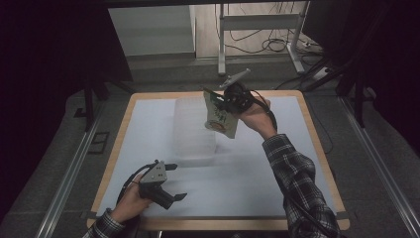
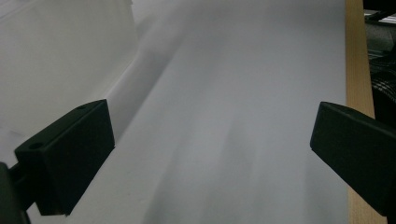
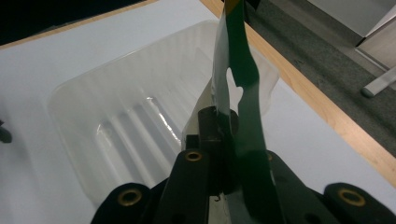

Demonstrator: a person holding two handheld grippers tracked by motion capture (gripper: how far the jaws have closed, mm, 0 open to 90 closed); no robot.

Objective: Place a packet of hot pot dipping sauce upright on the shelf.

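My right gripper (image 1: pixel 219 102) is raised over the far middle of the table, shut on the top edge of a pale snack packet (image 1: pixel 221 120) with a green border. The packet hangs just right of a clear plastic tray (image 1: pixel 194 130). In the right gripper view the green packet edge (image 3: pixel 239 88) stands upright between the closed jaws, above the ribbed tray (image 3: pixel 135 112). My left gripper (image 1: pixel 176 182) rests low near the front left of the table, open, with nothing between its jaws. In the left gripper view, the left gripper (image 2: pixel 210 140) faces bare white surface, with the tray wall (image 2: pixel 60 60) at upper left.
The white tabletop (image 1: pixel 257 168) has a wooden rim (image 1: pixel 317 148). Behind the table are a metal frame's legs (image 1: pixel 221 44) and loose cables (image 1: pixel 277 44) on the floor. A plaid sleeve (image 1: pixel 297 183) crosses the right front of the table.
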